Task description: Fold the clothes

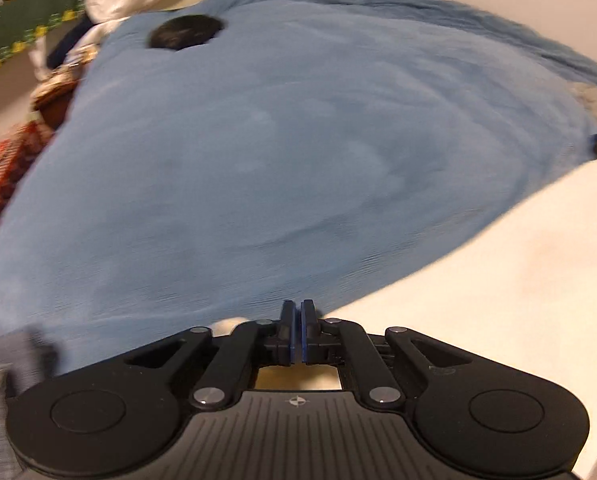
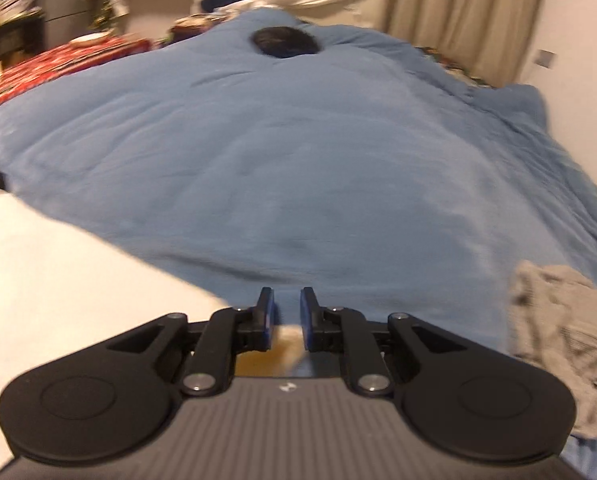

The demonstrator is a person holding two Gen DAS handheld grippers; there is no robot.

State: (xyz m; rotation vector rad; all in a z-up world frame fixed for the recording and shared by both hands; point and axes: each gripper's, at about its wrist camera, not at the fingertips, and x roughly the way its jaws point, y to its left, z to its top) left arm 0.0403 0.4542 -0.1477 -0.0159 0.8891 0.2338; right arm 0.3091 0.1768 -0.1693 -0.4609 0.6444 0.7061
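Prob. a home: beige curtains [image 2: 462,12], red patterned tablecloth [image 2: 58,60], Christmas fabric [image 1: 22,4] on wall.

White tabletop [image 1: 498,280], bare along near edge in both wrist views. Blue garment [image 1: 278,140] spread flat over most of surface, reaching far edge, dark neck opening [image 2: 286,42] at far end. Crumpled grey cloth [image 2: 562,340] lying at right edge, overlapping blue fabric.
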